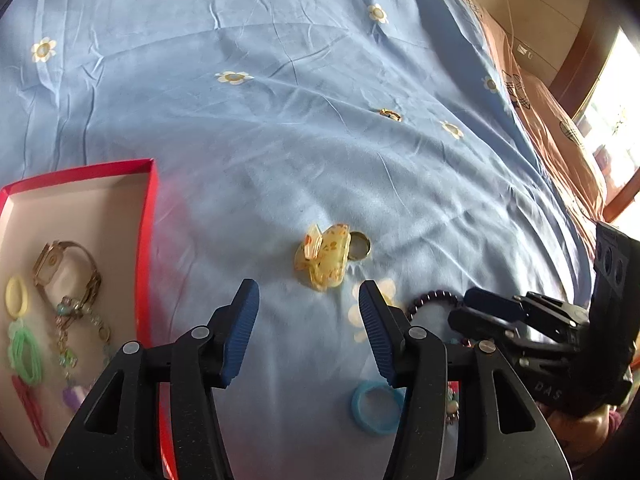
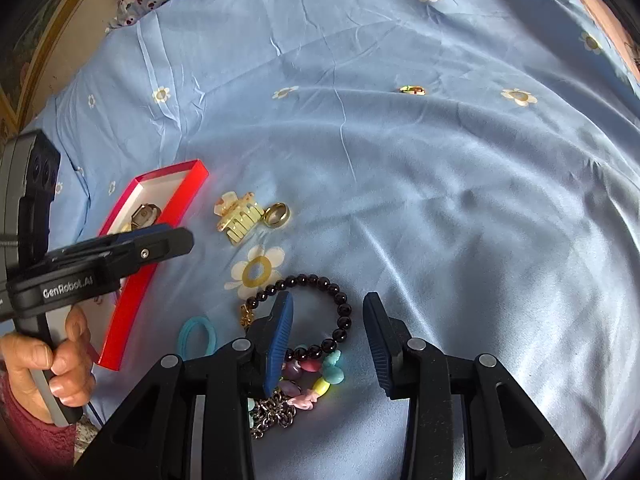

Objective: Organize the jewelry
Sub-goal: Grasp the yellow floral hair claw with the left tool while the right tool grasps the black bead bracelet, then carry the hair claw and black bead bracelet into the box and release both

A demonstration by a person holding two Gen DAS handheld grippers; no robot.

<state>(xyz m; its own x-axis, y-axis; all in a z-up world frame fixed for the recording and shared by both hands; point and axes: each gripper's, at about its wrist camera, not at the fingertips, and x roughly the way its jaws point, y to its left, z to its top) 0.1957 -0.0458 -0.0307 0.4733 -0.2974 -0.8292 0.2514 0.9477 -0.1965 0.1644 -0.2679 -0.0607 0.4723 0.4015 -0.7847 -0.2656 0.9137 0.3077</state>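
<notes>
Left claw (image 1: 308,332) – jaws spread, empty – faces yellow hair clip (image 1: 322,258) at twelve o'clock; right claw (image 2: 328,340), also open, hovers beside bead bracelet (image 2: 320,312).

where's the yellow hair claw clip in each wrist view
Left wrist: the yellow claw clip lies on the blue sheet just below centre, ahead of the open left gripper.
Right wrist: the clip sits left of centre, right of the red box.
Shared landmark: the gold ring touching its right side.

Blue daisy-print sheet (image 1: 320,140) — wrinkled; an orange-brown patterned cloth (image 1: 560,128) along its edge.
</notes>
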